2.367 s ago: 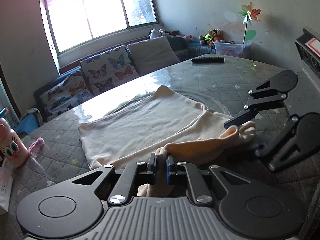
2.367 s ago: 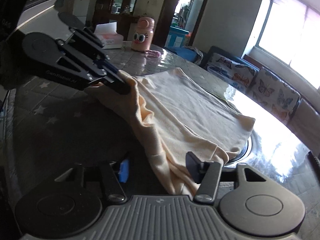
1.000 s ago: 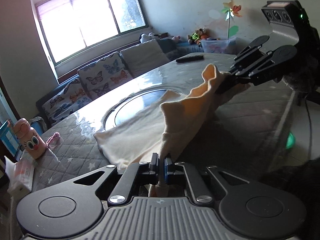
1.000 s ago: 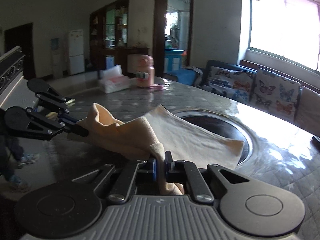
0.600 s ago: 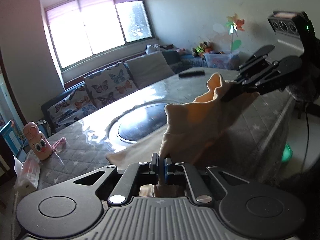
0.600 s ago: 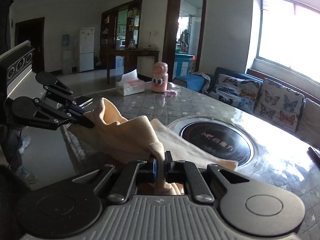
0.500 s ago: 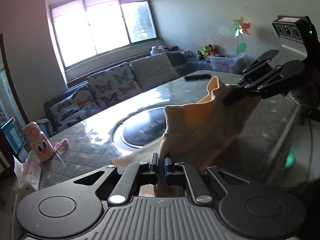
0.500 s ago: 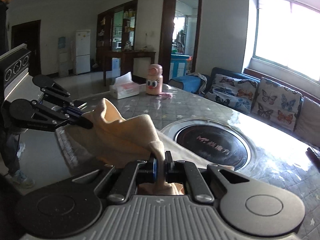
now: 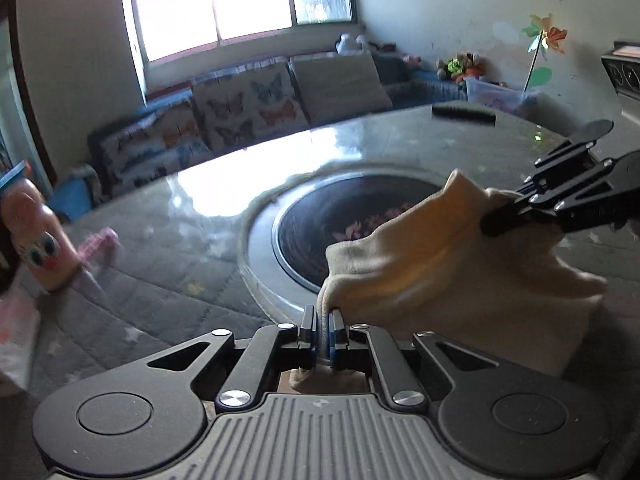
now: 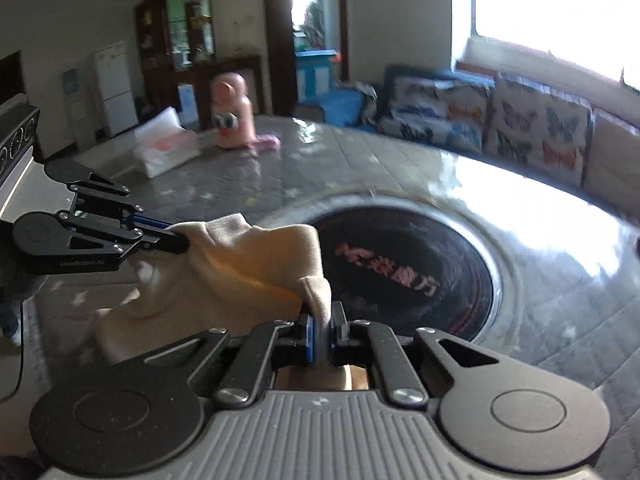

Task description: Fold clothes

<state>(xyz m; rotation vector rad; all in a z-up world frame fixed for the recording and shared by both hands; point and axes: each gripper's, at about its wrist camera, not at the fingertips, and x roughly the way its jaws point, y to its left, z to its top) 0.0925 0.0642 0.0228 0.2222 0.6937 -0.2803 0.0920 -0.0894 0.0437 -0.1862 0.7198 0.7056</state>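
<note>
A cream garment (image 9: 452, 276) hangs between my two grippers near the front edge of the round table. My left gripper (image 9: 322, 330) is shut on one end of its upper edge. My right gripper (image 10: 322, 334) is shut on the other end; it also shows in the left wrist view (image 9: 492, 222). The left gripper shows in the right wrist view (image 10: 176, 242), clamped on the cloth. The garment (image 10: 240, 276) sags in the middle and its lower part drapes down onto the quilted cover.
The table has a grey quilted cover (image 9: 152, 280) and a dark round inset (image 9: 352, 220) at its centre. A pink bottle (image 9: 36, 236) and tissue pack (image 10: 164, 148) stand at one side, a black remote (image 9: 464, 114) at the far side. A sofa (image 9: 248, 120) lies beyond.
Both grippers closed on the garment's edge and lifted it off the table. It has been pulled toward the table's front edge, uncovering the dark round inset. Both views now tilt lower toward the table.
</note>
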